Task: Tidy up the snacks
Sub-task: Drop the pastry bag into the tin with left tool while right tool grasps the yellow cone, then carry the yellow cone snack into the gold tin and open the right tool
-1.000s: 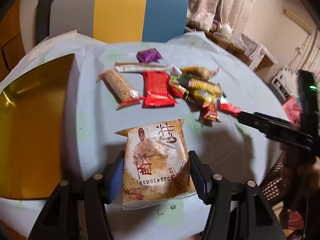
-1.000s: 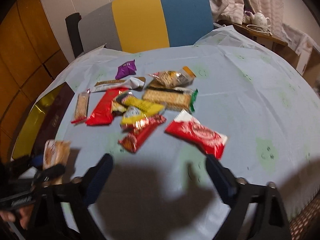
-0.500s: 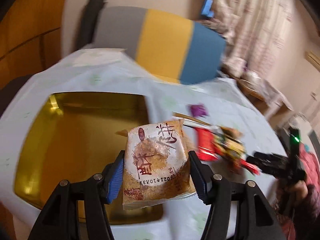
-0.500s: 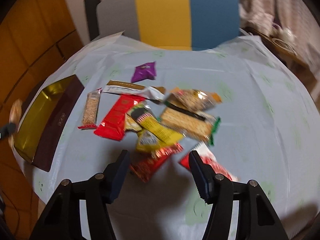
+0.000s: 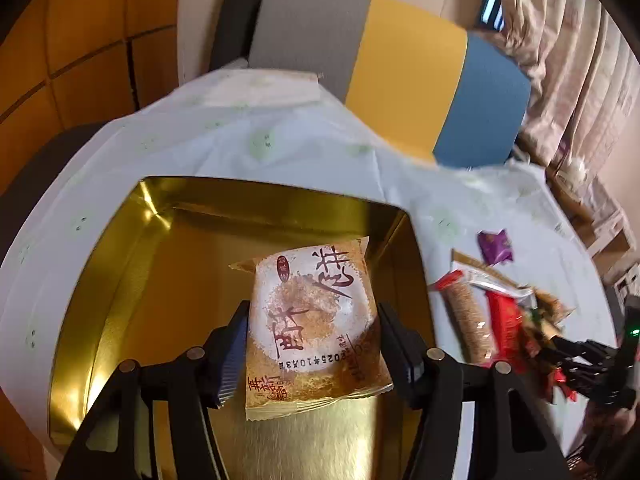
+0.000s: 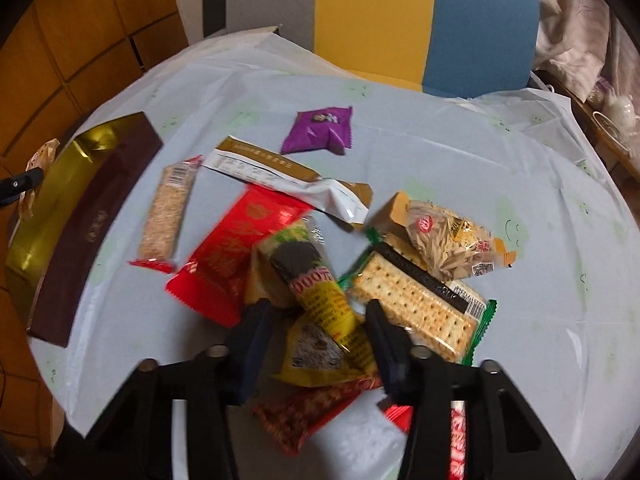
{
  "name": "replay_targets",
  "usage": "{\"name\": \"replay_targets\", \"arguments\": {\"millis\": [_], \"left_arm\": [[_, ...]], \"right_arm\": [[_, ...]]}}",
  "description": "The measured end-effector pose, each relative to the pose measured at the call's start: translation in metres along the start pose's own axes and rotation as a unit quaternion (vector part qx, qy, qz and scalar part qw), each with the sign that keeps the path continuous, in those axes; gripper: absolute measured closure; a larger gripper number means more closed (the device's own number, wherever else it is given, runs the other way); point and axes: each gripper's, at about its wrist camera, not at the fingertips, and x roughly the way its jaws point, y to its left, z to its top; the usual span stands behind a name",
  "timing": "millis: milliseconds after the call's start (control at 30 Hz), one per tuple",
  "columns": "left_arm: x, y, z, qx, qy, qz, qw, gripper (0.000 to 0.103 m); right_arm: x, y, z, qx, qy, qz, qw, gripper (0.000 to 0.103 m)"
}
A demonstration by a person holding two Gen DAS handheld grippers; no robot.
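My left gripper is shut on a brown-and-white pastry packet and holds it above the open gold tin. The tin also shows at the left of the right wrist view. My right gripper is open, low over the snack pile, its fingers either side of a yellow packet. In the pile lie a red packet, a cracker pack, a noodle snack bag, a grain bar, a white-and-gold stick pack and a purple packet.
The round table has a pale blue cloth. A grey, yellow and blue chair back stands behind it. Wooden panels are at the left, curtains at the right. The tin sits near the table's left edge.
My left gripper carried the pastry packet left, from over the cloth to over the gold tin. My right gripper moved forward and down onto the snack pile and narrowed its opening.
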Motion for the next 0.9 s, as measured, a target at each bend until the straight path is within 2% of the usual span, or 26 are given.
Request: {"name": "replay_targets", "arguments": {"millis": [100,233,467,733,900], "left_arm": [[0.017,-0.001,0.003,-0.003,0.010,0.018,0.9998,0.041],[0.019,-0.003,-0.002,-0.010,0.010,0.012,0.9998,0.041],[-0.011,-0.018,-0.024,0.016,-0.020,0.023,0.9994,0.041],[-0.041,-0.038,-0.057,0.040,-0.030,0.005,0.9988,0.041],[-0.047,-0.045,-0.072,0.040,-0.022,-0.008,0.9989,0.041]], "right_arm": [[0.002,-0.002,0.001,-0.005,0.000,0.012,1.000,0.064],[0.004,-0.002,0.001,-0.012,-0.001,0.013,1.000,0.064],[0.006,-0.001,0.002,-0.019,0.003,0.015,1.000,0.062],[0.014,0.008,0.008,-0.048,0.010,0.004,0.999,0.062],[0.013,0.014,0.006,-0.068,0.005,-0.008,0.998,0.070]]}}
